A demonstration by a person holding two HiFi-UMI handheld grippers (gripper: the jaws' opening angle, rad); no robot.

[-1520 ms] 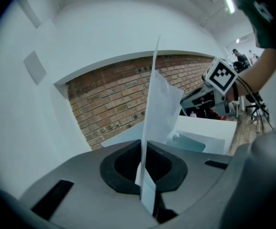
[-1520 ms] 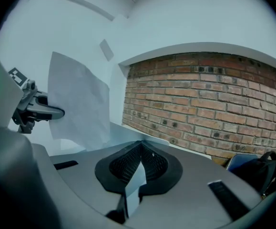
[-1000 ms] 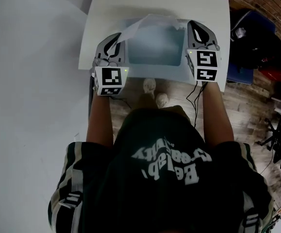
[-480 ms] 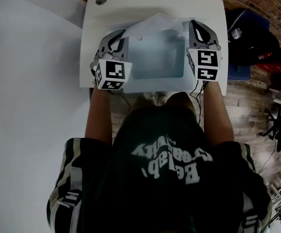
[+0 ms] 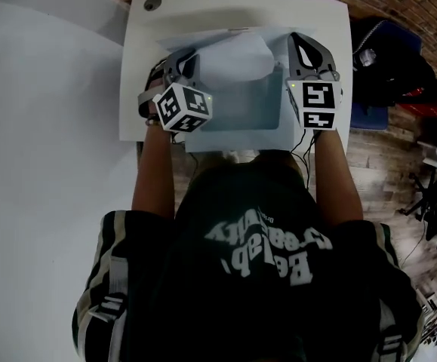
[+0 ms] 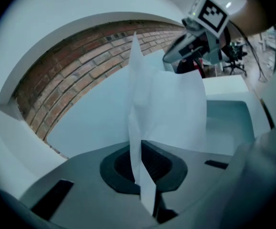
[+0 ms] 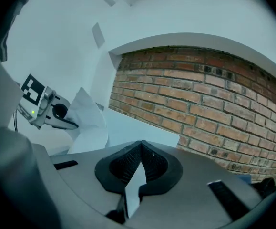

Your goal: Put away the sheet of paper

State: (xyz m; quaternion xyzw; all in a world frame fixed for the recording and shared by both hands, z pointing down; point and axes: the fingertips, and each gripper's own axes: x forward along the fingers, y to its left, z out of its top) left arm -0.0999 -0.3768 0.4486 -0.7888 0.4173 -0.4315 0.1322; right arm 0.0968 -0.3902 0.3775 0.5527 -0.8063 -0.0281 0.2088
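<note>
The left gripper (image 5: 183, 57) and right gripper (image 5: 303, 39) each pinch the sheet of paper (image 5: 233, 55) over the pale bin (image 5: 237, 137).

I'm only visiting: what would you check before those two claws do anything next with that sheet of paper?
1. Left gripper grips the sheet of paper: ok, jaws closed on its edge.
2. Right gripper grips it: ok, a corner sits between its closed jaws.
3. Sheet above the box: ok.
4. Box top open: ok, no lid is seen.
5. Sheet flat: not ok, it bulges upward between the grippers.
6. Sheet fits inside the box: cannot tell.
</note>
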